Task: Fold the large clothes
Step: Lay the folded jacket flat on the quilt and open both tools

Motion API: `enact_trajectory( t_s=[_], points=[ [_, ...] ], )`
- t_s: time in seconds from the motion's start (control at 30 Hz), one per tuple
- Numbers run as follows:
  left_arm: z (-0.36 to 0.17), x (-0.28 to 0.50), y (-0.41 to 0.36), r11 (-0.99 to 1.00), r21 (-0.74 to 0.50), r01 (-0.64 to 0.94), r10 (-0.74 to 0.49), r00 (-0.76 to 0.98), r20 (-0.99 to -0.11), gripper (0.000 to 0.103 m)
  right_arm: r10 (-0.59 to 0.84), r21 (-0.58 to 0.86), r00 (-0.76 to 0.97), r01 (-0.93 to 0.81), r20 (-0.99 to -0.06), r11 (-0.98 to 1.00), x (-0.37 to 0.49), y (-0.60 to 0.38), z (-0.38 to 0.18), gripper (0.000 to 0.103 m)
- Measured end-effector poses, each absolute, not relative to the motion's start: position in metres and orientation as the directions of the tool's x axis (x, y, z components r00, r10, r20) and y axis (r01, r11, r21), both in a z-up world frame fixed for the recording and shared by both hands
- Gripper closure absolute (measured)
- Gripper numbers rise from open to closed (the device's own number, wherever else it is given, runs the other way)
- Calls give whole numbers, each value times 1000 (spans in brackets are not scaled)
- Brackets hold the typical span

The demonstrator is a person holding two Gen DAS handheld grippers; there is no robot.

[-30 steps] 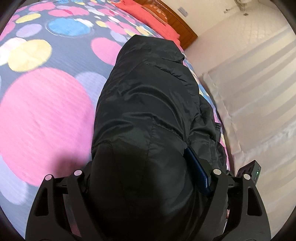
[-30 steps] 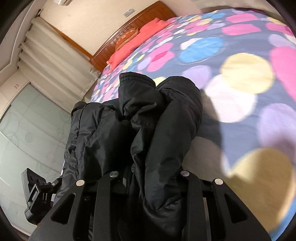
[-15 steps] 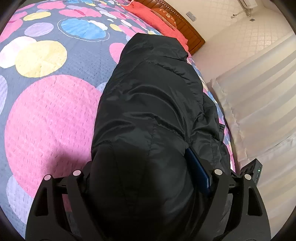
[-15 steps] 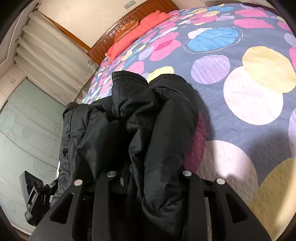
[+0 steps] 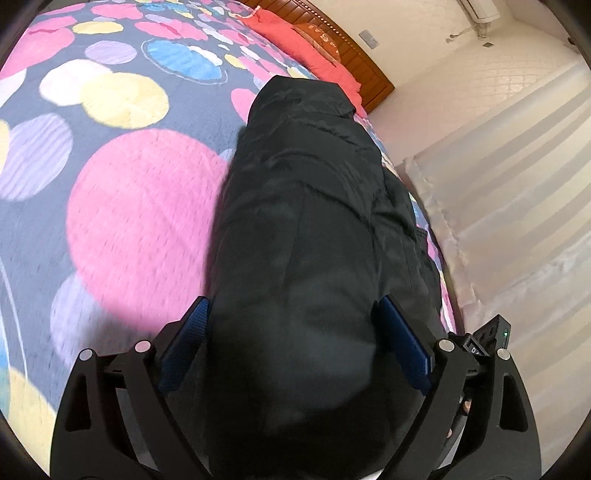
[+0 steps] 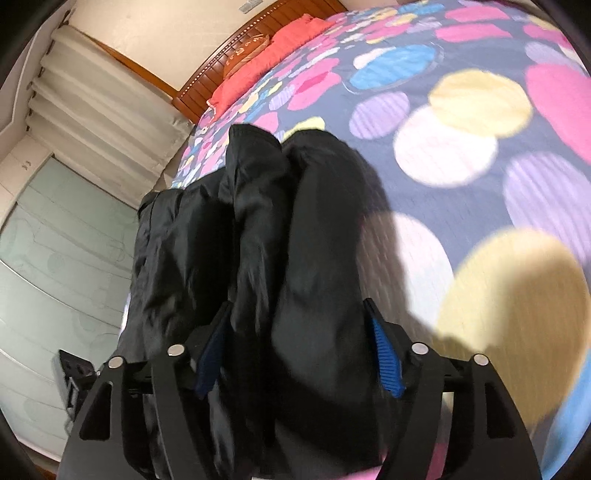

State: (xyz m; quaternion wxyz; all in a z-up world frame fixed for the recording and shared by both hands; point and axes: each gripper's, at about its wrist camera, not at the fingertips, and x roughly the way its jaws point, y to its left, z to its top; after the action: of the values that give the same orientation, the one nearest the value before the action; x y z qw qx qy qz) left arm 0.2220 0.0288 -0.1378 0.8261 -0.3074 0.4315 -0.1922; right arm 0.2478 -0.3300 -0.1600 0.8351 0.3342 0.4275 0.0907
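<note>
My left gripper (image 5: 291,321) and right gripper (image 6: 297,325) have just spread their jaws, straddling the folded black puffer jacket (image 5: 303,221) lying on the polka-dot bedspread (image 5: 140,206)

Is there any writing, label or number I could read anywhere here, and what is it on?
Nothing reads with certainty.
Small screen on the black device: one pale character, perhaps "D", the rest cut off.
Orange cushion by the headboard: pale embroidery, too small to read.
Black jacket: no label showing.
</note>
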Motion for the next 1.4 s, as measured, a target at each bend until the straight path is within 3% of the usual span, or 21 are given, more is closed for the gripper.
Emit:
enact_trajectory(
  t_s=[0.2, 0.23, 0.27, 0.3, 0.4, 0.73, 0.97, 1.4],
  points=[
    [-150, 215, 29, 696, -718, 23, -612, 542, -576, 10, 467, 650, 600, 122, -650, 750, 226, -316, -170, 29],
    [-147, 214, 27, 699, -715, 14, -602, 552, -577, 11, 460, 638, 596, 117, -658, 761, 227, -313, -169, 33],
    [-143, 215, 23, 715, -699, 16, -585, 561, -585, 13, 445, 618, 597, 112, -668, 778, 228, -311, -165, 50],
    [-139, 214, 19, 733, -680, 18, -566, 569, -596, 15, 430, 603, 599, 112, -675, 790, 226, -310, -161, 58],
    [-135, 212, 7, 786, -618, -9, -499, 580, -644, 19, 392, 562, 595, 124, -702, 818, 226, -310, -159, 68],
    [-145, 215, -6, 840, -542, 23, -444, 604, -662, 20, 436, 621, 600, 132, -671, 773, 228, -322, -186, 68],
    [-142, 207, 0, 828, -561, -9, -443, 602, -664, 16, 439, 654, 626, 153, -645, 741, 213, -332, -186, 58],
    [-114, 173, -12, 920, -392, 17, -310, 643, -700, 15, 358, 598, 652, 184, -668, 780, 172, -332, -155, 57]
  ],
)
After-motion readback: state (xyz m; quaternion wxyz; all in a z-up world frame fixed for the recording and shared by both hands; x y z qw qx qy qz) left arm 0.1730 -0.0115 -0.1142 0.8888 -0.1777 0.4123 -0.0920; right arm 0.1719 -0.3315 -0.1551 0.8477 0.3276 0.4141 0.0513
